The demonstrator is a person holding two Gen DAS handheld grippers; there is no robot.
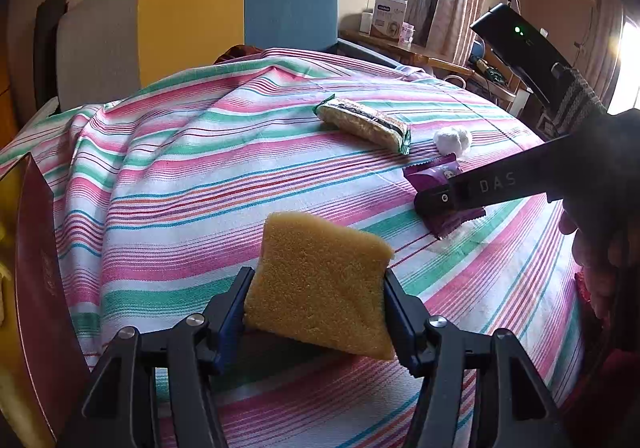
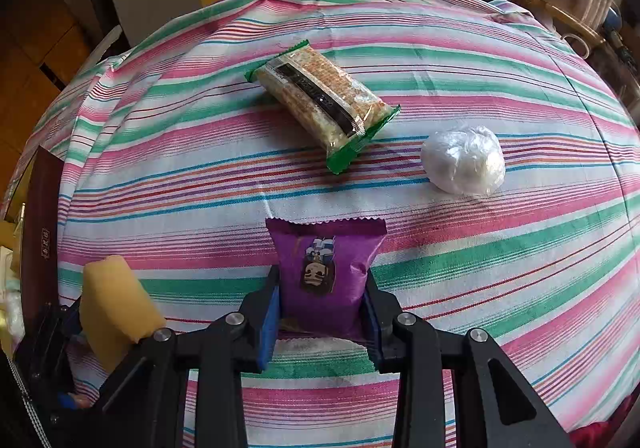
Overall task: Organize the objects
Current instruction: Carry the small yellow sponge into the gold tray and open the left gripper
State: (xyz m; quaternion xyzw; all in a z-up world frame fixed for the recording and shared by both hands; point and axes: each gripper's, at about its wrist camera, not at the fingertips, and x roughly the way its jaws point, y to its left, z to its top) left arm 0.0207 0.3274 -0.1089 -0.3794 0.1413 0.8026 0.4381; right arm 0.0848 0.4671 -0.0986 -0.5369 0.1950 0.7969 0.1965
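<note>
I am clamping the left tool on the yellow sponge, above the striped cloth. My right tool is pinching the purple snack packet, near the green-edged cracker pack.

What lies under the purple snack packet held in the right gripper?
Under the purple snack packet, pinched by the right gripper, only the striped pink, green and white cloth shows. Whatever the cloth itself covers is hidden.
</note>
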